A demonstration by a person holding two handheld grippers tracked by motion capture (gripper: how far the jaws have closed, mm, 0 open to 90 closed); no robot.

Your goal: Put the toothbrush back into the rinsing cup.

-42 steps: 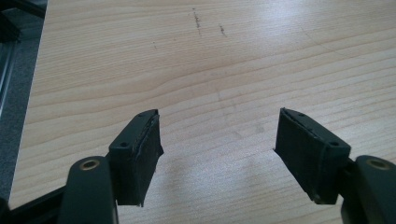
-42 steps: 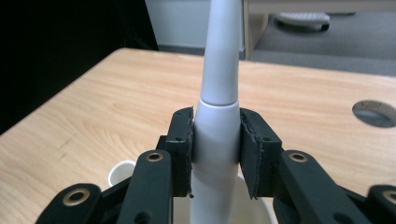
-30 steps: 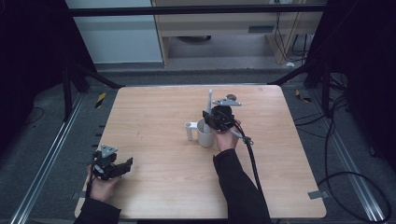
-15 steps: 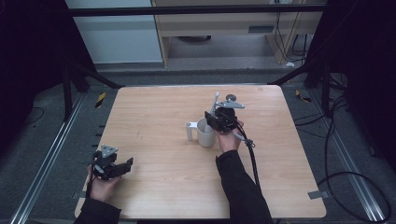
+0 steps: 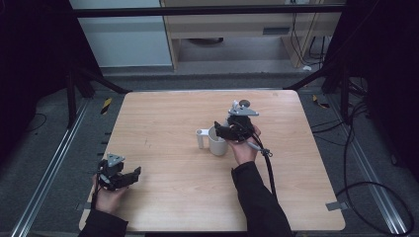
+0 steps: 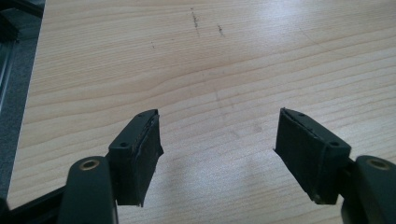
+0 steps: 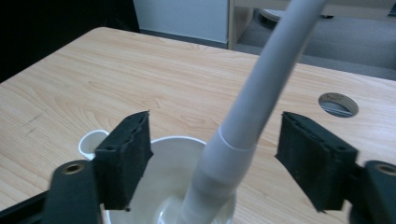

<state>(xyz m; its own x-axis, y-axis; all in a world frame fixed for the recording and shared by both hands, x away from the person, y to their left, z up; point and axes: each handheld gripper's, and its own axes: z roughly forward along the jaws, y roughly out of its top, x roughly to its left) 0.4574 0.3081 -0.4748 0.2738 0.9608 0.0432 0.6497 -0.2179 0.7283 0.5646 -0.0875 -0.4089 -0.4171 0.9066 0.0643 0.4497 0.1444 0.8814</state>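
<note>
A white mug (image 5: 216, 142) stands upright near the middle of the wooden table (image 5: 163, 118), handle (image 5: 200, 138) to the left. In the right gripper view a white rod (image 7: 261, 79) leans in the mug (image 7: 159, 158), its lower end at the bottom. My right gripper (image 5: 222, 131) hangs over the mug's right rim. Its jaws have just been opening and now stand wide on either side of the rod (image 7: 215, 126), pads off it. My left gripper (image 5: 129, 175) rests open at the front left with bare wood between its jaws (image 6: 217, 119).
A round cable hole (image 7: 338, 103) sits in the tabletop beyond the mug. A black cable (image 5: 269, 168) trails from the right gripper along the forearm. Dark frame rails and floor cables surround the table; a shelf unit stands behind it.
The right gripper's jaws have spread apart and let go of the white rod, which stays leaning in the mug. The right hand has drifted slightly right. The left hand has kept still.
</note>
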